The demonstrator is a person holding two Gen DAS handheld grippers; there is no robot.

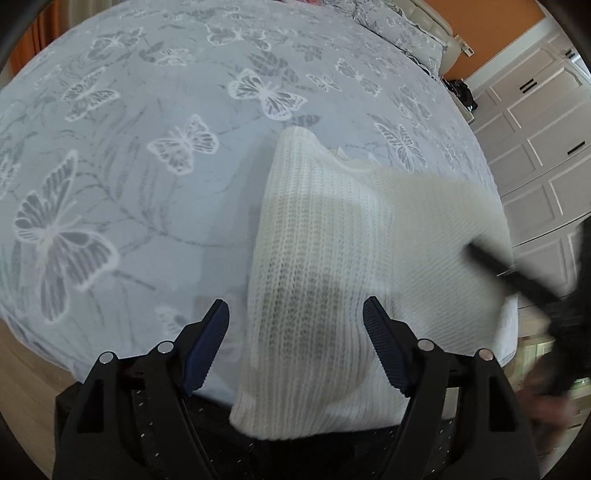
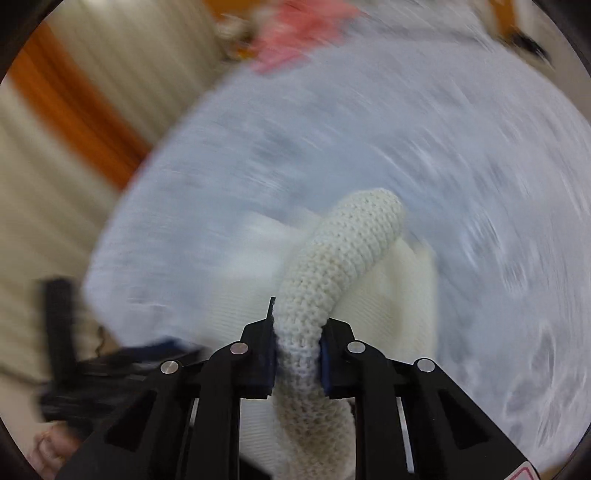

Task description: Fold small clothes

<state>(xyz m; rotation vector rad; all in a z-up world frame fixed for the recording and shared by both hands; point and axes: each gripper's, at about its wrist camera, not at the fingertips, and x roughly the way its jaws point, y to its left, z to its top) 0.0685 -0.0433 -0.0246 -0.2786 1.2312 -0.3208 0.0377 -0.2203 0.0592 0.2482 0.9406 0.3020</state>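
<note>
A white knit garment (image 1: pixel 332 258) lies on the bed near its front right corner, with part of it lifted at the right. My left gripper (image 1: pixel 295 314) is open, its blue-padded jaws spread on either side of the garment's near part, not gripping it. My right gripper (image 2: pixel 297 332) is shut on a rolled edge of the same white knit garment (image 2: pixel 332 258) and holds it above the bed; this view is blurred by motion. The right gripper shows as a dark blur (image 1: pixel 524 284) at the right of the left wrist view.
The bed has a pale blue bedspread with butterflies (image 1: pixel 166 147) and a matching pillow (image 1: pixel 399 29) at the far end. White cabinets (image 1: pixel 535 129) stand to the right. Something pink (image 2: pixel 295 29) lies at the bed's far side. Wood floor (image 1: pixel 29 369) borders the near edge.
</note>
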